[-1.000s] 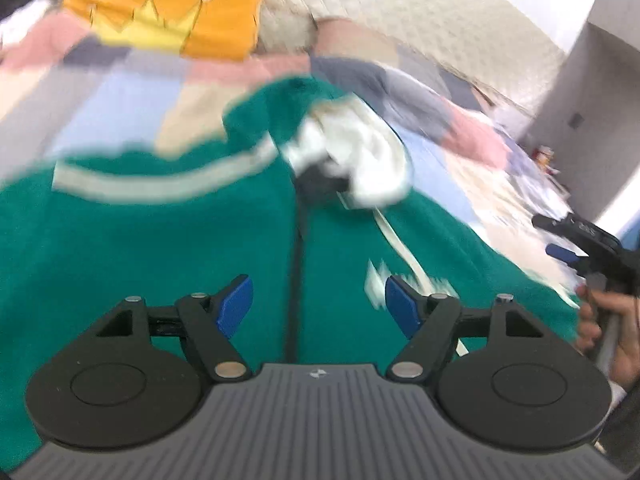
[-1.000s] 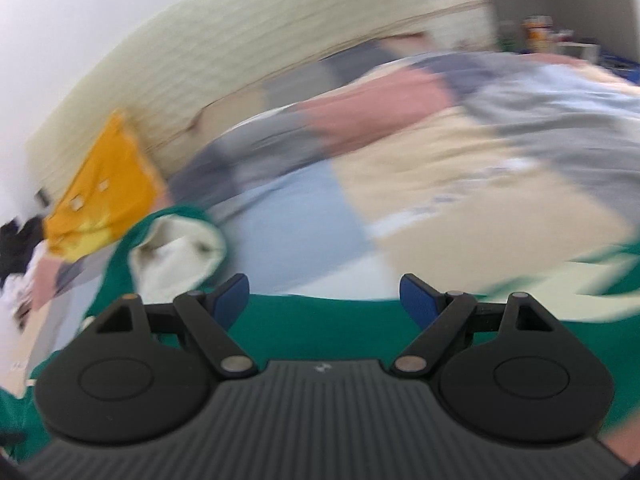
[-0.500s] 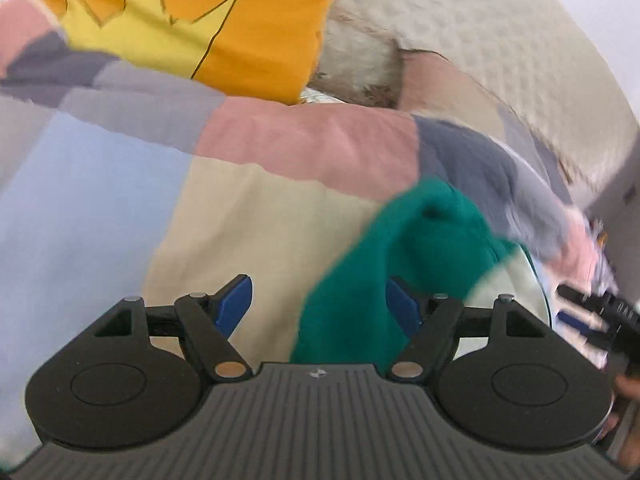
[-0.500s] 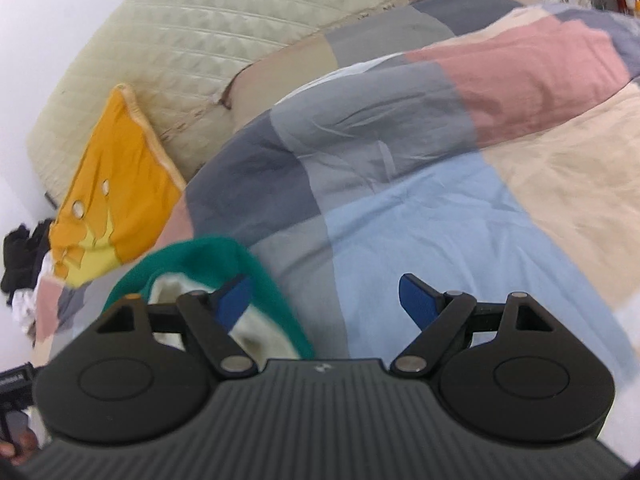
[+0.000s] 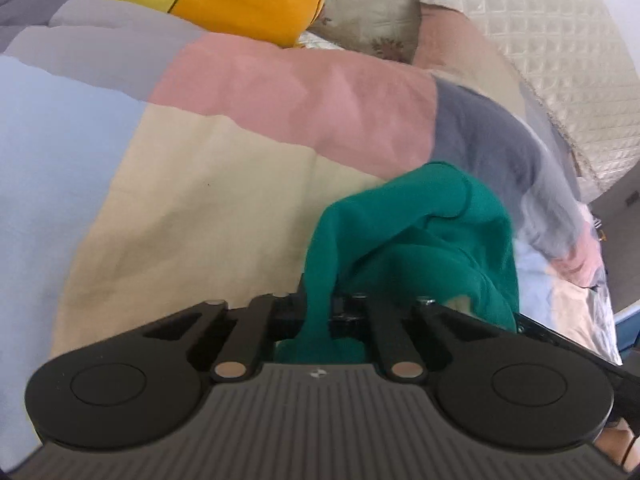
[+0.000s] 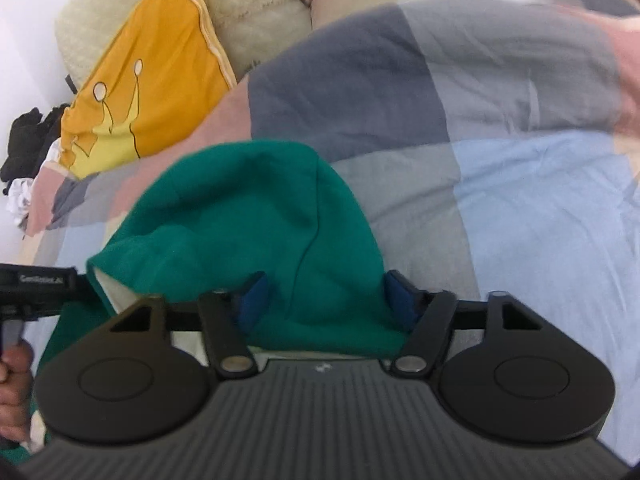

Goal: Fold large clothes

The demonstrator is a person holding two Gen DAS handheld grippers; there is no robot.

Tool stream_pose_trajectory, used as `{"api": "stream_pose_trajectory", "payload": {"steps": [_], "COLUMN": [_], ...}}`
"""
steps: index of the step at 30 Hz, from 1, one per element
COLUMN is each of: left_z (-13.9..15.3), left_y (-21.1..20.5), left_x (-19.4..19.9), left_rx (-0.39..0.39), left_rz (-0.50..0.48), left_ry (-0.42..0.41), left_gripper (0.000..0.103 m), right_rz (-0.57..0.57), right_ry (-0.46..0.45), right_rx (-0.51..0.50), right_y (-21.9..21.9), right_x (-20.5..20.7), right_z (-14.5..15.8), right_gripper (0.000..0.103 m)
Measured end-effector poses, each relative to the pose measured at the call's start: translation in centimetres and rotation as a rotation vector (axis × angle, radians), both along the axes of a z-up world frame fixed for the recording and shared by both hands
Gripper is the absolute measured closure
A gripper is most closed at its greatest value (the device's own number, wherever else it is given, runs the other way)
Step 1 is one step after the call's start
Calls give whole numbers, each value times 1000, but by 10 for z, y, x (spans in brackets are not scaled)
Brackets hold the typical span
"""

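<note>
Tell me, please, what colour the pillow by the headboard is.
Orange pillow with a yellow crown; right wrist view.

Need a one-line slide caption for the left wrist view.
Left gripper shut on a fold of the green garment over a patchwork quilt.

You are seeing a teal-green garment point(image 6: 248, 216) lying on a quilt point(image 5: 224, 148) showing pink, cream, pale-blue and grey blocks, beside an orange pillow point(image 6: 148, 80) bearing a yellow crown

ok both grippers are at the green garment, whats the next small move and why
Probably let the right gripper finish closing: its jaws are closing with the green garment bunched between them, while the left gripper is already shut on its fold. Then lift both together.
</note>
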State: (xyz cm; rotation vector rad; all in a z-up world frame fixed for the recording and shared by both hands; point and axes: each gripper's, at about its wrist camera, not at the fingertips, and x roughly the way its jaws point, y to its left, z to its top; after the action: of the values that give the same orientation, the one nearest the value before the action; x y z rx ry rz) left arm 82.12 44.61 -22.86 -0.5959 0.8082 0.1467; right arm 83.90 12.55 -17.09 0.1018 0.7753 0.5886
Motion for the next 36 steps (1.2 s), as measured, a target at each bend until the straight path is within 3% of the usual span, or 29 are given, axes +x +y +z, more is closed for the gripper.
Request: {"api": "stream_pose_trajectory", "payload": {"steps": [1,3,6,12,16,19,21,24,32,35,36], "left_z": [7,22,54,117,153,162,156,131,47,31,30], "left_y": [0,0,1,-4,-22,-35,-43,-47,-57,-59,-59], "left_x": [-4,-15,-37,-89,-147,-199,-234,-286,-373,-393,-399], "left_rx": [16,41,49,67,107,121,125,51,-130,-161,-174], "left_rz": [-3,-14,-23,-48,-105,-136,-157,-139,-16,17,25], "left_ry": [-8,-21,-60,-154,-241,-289,-320,-317,-131,-37,-26], "left_gripper": [98,98,98,98,98,98,98,98,96,84,73], "right_rz": [-14,-44,-26,-10,5,37,53,79,159,166,172], "right_ry": [-5,-17,-102,-220,-331,-430,-474,-500,-473,-403,-369], "right_rx": [0,-16,-33,57,116,112,117,142,81,61,56], "right_y": [-1,-5,-10,-34,-57,-71,-81,-99,-111,-115,-117], "right_x": [-4,-11,-27,-72,-131,-181,-217,-271,-376,-399,-403], "right_z": [4,16,47,119,153,158,155,139,72,50,45], "right_gripper": [79,86,88,89,89,89,89,89,89,87,86]}}
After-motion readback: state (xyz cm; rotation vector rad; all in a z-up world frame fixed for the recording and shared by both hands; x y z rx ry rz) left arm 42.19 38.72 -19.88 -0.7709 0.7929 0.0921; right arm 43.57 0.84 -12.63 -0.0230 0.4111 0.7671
